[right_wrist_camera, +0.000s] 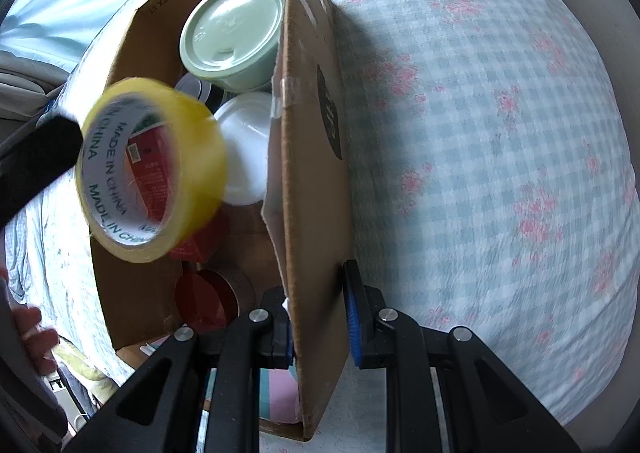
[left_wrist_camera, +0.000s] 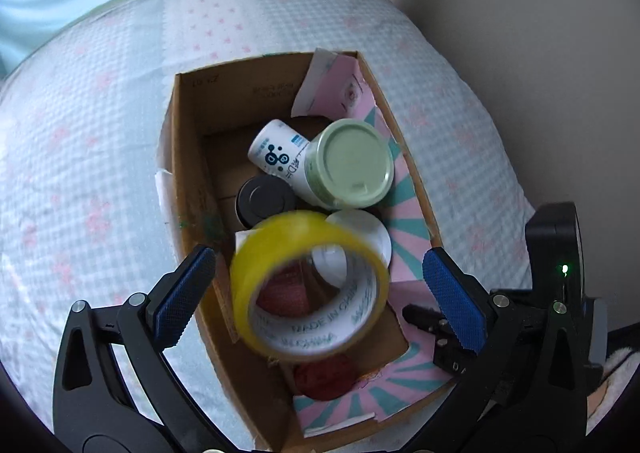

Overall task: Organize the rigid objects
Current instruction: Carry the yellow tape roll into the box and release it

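Observation:
A yellow tape roll (left_wrist_camera: 310, 287) hangs blurred in mid-air between the wide-open fingers of my left gripper (left_wrist_camera: 318, 293), touching neither pad, right above the open cardboard box (left_wrist_camera: 188, 157). It also shows in the right wrist view (right_wrist_camera: 154, 169), over the box. Inside the box lie a pale green lidded jar (left_wrist_camera: 352, 165), a white bottle with blue print (left_wrist_camera: 276, 149), a black lid (left_wrist_camera: 266, 199), a white round lid (left_wrist_camera: 362, 233) and red items (left_wrist_camera: 326, 377). My right gripper (right_wrist_camera: 320, 325) straddles the box's side wall (right_wrist_camera: 312, 173), jaws partly closed around the wall.
The box rests on a bed with a checked, pink-flowered cover (right_wrist_camera: 500, 113). A beige wall (left_wrist_camera: 520, 33) is at the right. A pink-and-teal sheet (left_wrist_camera: 408, 193) lines the box's right side. A hand (right_wrist_camera: 28, 329) is at the left edge.

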`<act>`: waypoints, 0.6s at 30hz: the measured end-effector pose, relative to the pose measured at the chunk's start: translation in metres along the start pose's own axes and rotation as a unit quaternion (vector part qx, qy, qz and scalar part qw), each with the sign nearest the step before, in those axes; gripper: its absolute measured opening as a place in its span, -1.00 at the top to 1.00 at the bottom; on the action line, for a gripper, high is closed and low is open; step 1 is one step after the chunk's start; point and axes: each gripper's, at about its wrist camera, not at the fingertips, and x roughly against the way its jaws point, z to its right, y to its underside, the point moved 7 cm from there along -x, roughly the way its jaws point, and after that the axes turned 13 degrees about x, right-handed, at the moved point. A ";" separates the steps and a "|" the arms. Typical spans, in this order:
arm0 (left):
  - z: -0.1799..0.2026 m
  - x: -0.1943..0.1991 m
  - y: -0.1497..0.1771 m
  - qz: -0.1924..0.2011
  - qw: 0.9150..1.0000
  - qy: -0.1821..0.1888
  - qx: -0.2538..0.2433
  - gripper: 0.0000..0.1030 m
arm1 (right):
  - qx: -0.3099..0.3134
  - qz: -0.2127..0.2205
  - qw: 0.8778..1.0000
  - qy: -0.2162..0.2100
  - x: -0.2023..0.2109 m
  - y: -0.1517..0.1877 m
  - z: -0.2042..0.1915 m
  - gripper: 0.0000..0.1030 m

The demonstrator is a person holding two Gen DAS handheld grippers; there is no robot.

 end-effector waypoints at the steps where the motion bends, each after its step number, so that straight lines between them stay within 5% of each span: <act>1: -0.003 -0.003 0.001 -0.007 1.000 0.000 0.008 -0.99 | -0.001 0.000 1.000 -0.001 0.002 0.000 0.000 0.65; 7: -0.008 -0.001 0.016 -0.059 0.996 0.048 0.044 -0.99 | -0.002 0.000 1.000 -0.001 0.004 -0.002 0.001 0.65; 18: -0.026 0.052 0.007 -0.018 0.998 0.029 0.050 -0.99 | 0.003 0.005 1.000 0.013 0.022 -0.009 -0.001 0.65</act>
